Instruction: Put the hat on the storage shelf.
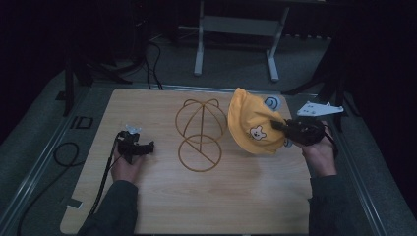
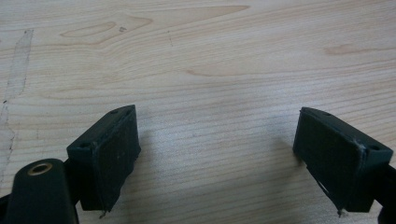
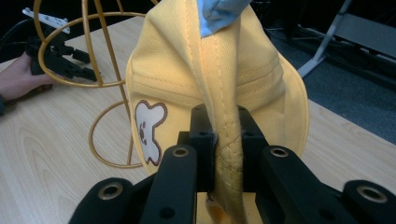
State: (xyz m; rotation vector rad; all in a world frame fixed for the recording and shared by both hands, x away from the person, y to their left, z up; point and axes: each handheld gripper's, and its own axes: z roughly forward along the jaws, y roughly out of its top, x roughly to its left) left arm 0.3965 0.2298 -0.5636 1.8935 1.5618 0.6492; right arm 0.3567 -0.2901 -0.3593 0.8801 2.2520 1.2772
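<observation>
A yellow cap (image 1: 252,125) with a small bear patch hangs off the table at the right, just beside a gold wire hat stand (image 1: 199,132). My right gripper (image 1: 280,127) is shut on the cap's brim; in the right gripper view the folded yellow cloth (image 3: 229,149) is pinched between the black jaws, and the wire stand (image 3: 100,84) rises to the left of the cap. My left gripper (image 1: 147,146) rests on the wood at the left, open, with bare tabletop between its pads (image 2: 112,154).
The wooden tabletop (image 1: 211,196) is bordered by metal rails. A cable (image 1: 66,155) loops off the left edge. A white table frame (image 1: 236,29) stands on the floor beyond the far edge.
</observation>
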